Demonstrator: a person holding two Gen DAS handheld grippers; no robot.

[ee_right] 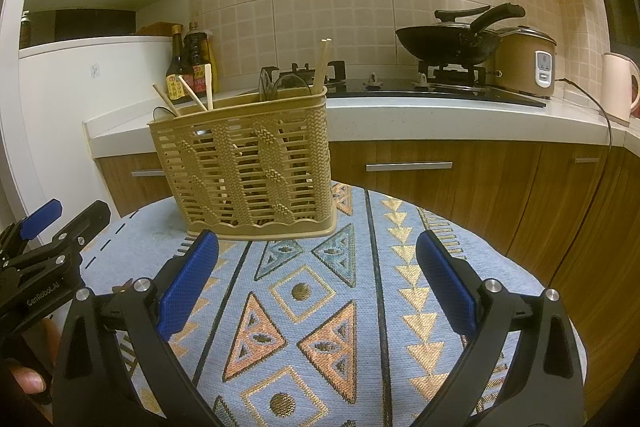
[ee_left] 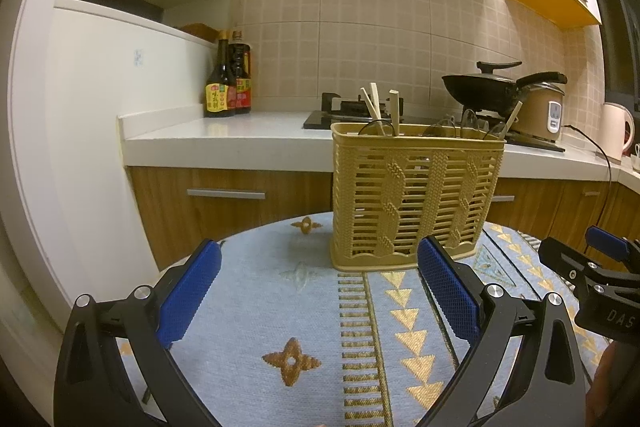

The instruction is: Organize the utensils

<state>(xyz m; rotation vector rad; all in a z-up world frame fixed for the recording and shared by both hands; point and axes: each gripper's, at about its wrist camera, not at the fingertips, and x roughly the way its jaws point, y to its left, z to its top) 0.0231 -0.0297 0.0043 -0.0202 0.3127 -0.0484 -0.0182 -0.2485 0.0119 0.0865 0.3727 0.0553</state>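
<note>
A tan woven-pattern plastic utensil basket (ee_left: 416,195) stands upright on a round table with a blue patterned cloth (ee_left: 280,307); it also shows in the right wrist view (ee_right: 252,167). Wooden chopsticks (ee_left: 376,109) and clear spoons (ee_left: 468,121) stick out of its top; in the right wrist view the chopsticks (ee_right: 322,67) and spoons (ee_right: 280,85) show too. My left gripper (ee_left: 320,287) is open and empty, just in front of the basket. My right gripper (ee_right: 316,279) is open and empty, in front of the basket and to its right.
Behind the table runs a white kitchen counter (ee_right: 400,115) with wooden drawers, sauce bottles (ee_left: 228,83), a gas hob with a black wok (ee_right: 448,43), a rice cooker (ee_right: 524,63) and a pink kettle (ee_right: 620,87). A white fridge (ee_left: 92,131) stands left.
</note>
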